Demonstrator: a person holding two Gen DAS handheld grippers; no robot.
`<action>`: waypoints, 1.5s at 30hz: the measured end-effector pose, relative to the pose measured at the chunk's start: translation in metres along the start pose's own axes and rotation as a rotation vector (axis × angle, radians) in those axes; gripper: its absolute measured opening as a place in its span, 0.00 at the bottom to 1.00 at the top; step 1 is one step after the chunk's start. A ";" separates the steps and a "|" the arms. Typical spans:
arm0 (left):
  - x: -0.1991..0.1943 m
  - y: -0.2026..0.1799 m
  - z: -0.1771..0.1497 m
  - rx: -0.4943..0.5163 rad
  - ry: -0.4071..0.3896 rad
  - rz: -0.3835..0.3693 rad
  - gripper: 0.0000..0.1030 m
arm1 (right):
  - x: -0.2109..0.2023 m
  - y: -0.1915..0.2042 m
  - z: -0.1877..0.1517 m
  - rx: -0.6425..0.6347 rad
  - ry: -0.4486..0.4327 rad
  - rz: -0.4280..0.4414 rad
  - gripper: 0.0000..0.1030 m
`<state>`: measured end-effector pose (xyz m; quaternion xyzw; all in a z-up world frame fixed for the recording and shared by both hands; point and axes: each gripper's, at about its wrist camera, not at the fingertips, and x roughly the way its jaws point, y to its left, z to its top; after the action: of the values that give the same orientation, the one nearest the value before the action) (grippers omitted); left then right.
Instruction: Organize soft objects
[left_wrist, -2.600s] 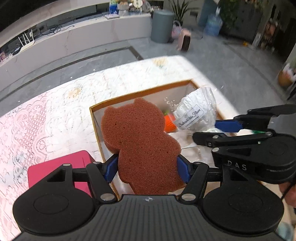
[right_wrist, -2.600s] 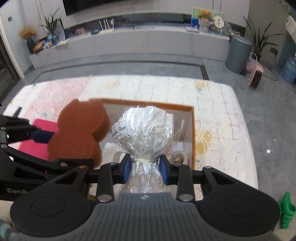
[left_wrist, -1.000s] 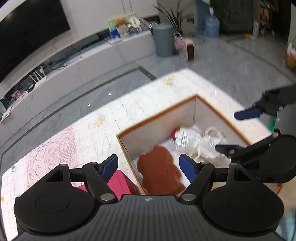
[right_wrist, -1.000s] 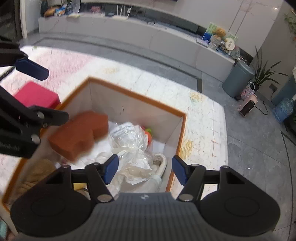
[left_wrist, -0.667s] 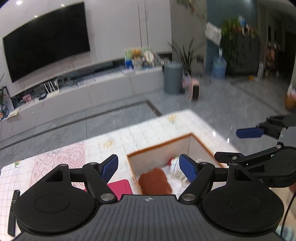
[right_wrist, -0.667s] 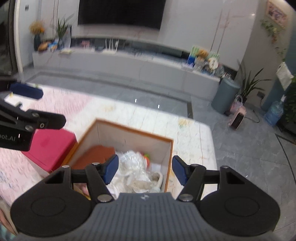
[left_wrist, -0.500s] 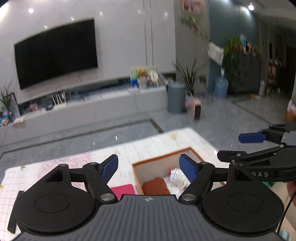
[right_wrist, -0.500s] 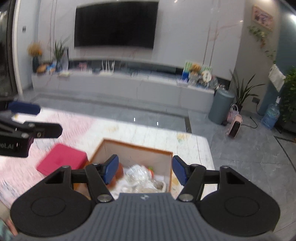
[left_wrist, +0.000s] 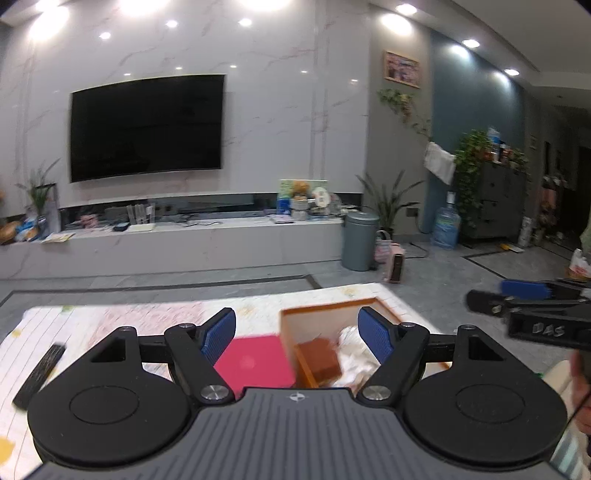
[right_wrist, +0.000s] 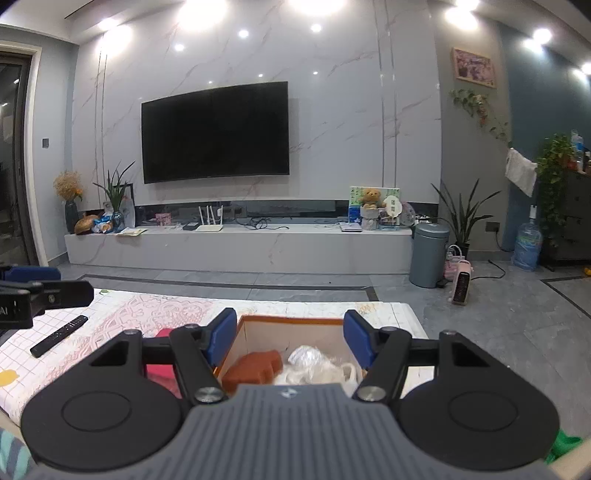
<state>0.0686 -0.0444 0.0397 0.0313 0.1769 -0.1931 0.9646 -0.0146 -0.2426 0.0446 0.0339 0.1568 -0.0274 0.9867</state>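
Both tools are empty. The left hand-held gripper has its blue pads spread wide with nothing between them, and the right hand-held gripper also stands open, a little narrower, holding nothing. Each is raised above the near edge of the tabletop and looks out across the living room rather than down.

The soft things are inside the open box, which stands toward the right side of the tabletop. The brown sponge lies against the box's left wall, and the crinkled clear plastic bag sits just beside it, toward the middle. A red case lies flat just left of the box, and a black remote control lies near the left edge, well apart from the box.

Judging by how things lie, this drop looks finished, and the risks come with the next reach. The two grippers hang close together, so a hurried move toward the box could knock one against the other. The box looks light and stands near the right edge, so a bump on its wall could shove it over. The sponge is springy and the bag slippery; either could ride up and spill if more is pressed in on top.
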 end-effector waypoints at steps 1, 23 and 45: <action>-0.002 0.001 -0.008 -0.007 0.001 0.020 0.86 | -0.005 0.003 -0.007 0.010 -0.007 -0.009 0.62; -0.008 0.019 -0.085 -0.087 0.201 0.167 0.91 | 0.003 0.055 -0.100 0.044 0.259 -0.087 0.76; 0.005 -0.005 -0.096 -0.060 0.276 0.133 0.91 | 0.020 0.033 -0.116 0.084 0.317 -0.123 0.78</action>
<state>0.0395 -0.0381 -0.0514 0.0405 0.3110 -0.1174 0.9423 -0.0290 -0.2017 -0.0693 0.0692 0.3107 -0.0884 0.9438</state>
